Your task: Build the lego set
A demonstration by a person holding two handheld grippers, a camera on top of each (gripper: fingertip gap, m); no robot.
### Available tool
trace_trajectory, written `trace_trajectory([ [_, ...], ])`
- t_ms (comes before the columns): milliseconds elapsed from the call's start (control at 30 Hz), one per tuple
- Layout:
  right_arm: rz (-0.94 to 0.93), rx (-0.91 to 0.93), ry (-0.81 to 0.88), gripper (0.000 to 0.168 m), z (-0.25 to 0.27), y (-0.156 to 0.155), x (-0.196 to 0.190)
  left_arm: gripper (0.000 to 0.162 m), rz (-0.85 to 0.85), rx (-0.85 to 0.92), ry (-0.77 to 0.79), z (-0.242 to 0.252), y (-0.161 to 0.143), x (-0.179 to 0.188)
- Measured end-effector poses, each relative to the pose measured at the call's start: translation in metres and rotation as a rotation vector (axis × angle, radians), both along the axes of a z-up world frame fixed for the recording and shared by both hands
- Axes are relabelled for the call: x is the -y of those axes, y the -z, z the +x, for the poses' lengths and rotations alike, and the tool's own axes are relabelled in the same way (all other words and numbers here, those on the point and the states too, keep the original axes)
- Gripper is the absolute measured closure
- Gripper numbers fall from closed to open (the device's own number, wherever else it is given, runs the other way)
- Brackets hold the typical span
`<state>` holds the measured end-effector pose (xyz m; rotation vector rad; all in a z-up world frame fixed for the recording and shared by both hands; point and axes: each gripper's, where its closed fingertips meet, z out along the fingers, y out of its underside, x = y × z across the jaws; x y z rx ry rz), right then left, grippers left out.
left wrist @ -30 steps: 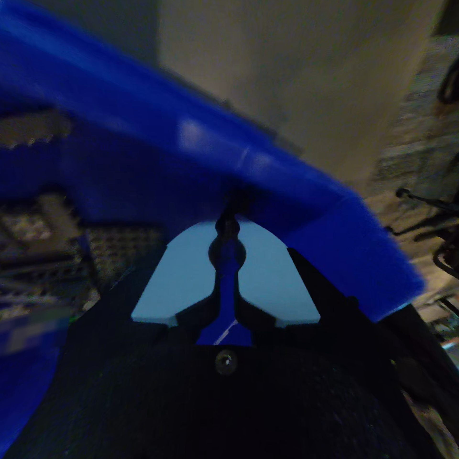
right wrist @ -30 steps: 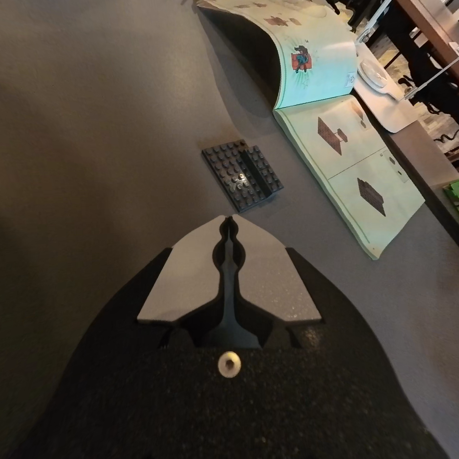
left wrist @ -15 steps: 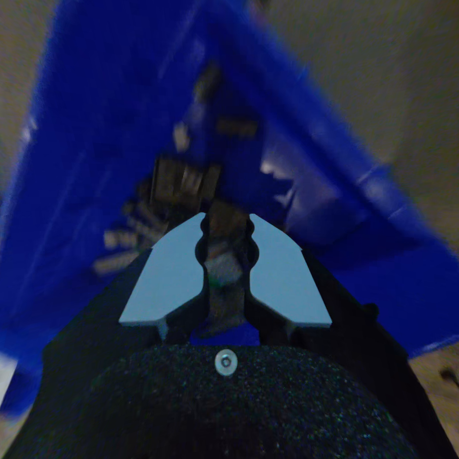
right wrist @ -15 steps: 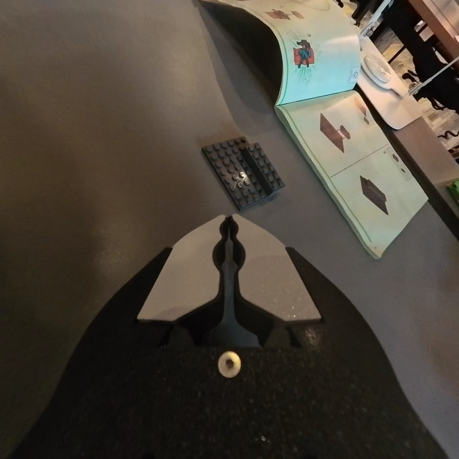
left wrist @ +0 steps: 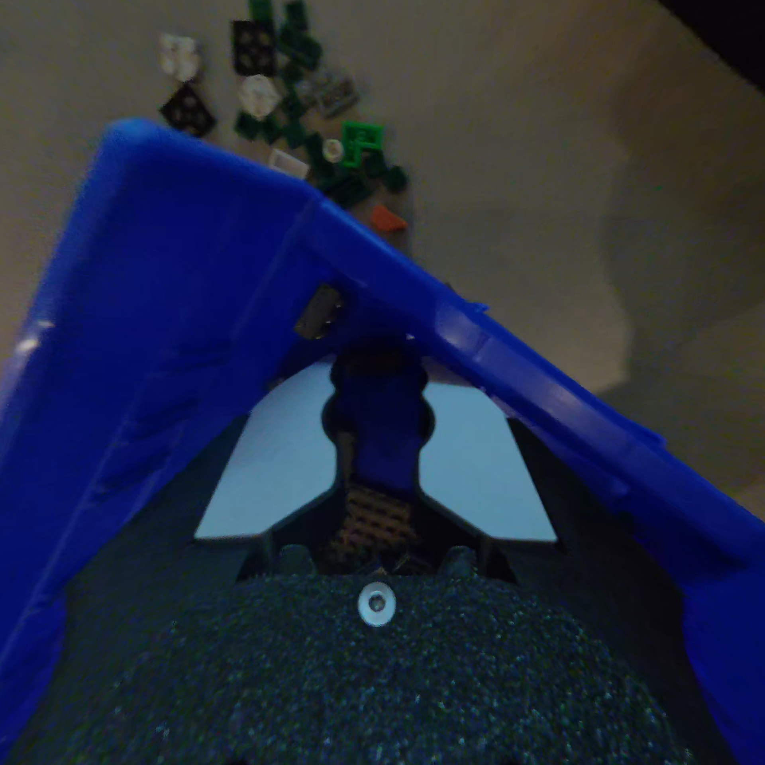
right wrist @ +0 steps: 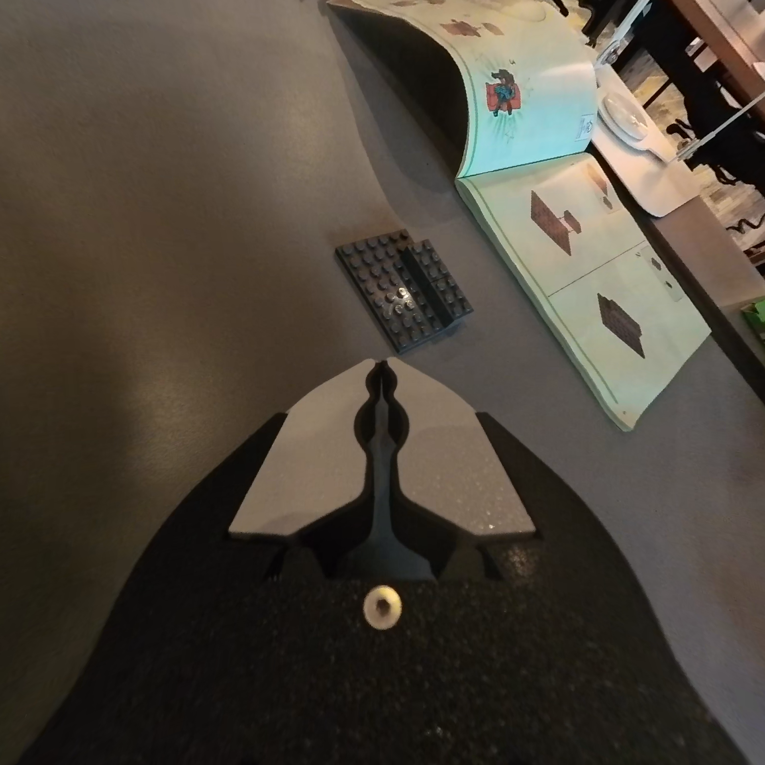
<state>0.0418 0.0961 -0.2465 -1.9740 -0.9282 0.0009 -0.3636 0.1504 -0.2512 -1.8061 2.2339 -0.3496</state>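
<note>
The left gripper (left wrist: 378,372) reaches inside a blue bin (left wrist: 174,298), fingers a little apart and holding nothing; loose bricks (left wrist: 289,95) lie beyond it. The right gripper (right wrist: 381,363), fingers together, hovers near a dark grey plate (right wrist: 397,285) left of the open booklet (right wrist: 579,265) on the tabletop (right wrist: 165,207).

My left wrist view is dim and soft all over: the blue bin (left wrist: 174,314) smears with motion blur, the loose bricks (left wrist: 289,95) beyond its rim are out of focus, and a broad shadow lies on the pale surface at right. My right wrist view is sharper and brighter, with light from the upper right, glare on the dark plate (right wrist: 403,292) studs, shade under the booklet's (right wrist: 579,232) arched page. Wide-angle bending stretches both frames' edges.
</note>
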Motion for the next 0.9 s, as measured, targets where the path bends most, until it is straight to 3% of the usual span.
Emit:
trace_trajectory([
  [100,-0.001,-0.003,0.0,0.168,0.0,0.0,0.0,0.133,0.048,-0.031,-0.018,-0.009,0.0,-0.011],
  [133,0.0,-0.005,0.0,0.168,0.0,0.0,0.0,0.152,0.081,-0.051,-0.021,-0.015,-0.001,-0.017],
  [167,0.0,-0.007,0.001,0.168,0.0,-0.001,0.0,0.157,0.111,-0.061,-0.024,-0.02,-0.003,-0.022],
  [267,0.001,-0.014,0.002,0.168,0.0,-0.001,0.0,0.161,0.195,-0.088,-0.087,-0.037,-0.011,-0.039],
  [367,0.002,-0.014,0.001,0.168,0.0,-0.001,0.0,0.16,0.258,-0.086,-0.148,-0.046,-0.024,-0.05],
  [500,0.005,-0.017,0.0,0.168,0.0,-0.002,-0.001,0.139,0.2,0.081,-0.112,-0.009,-0.038,-0.029],
  [900,0.024,-0.036,-0.006,0.168,0.0,-0.006,0.0,0.141,0.166,0.145,0.099,0.026,-0.02,-0.011],
])
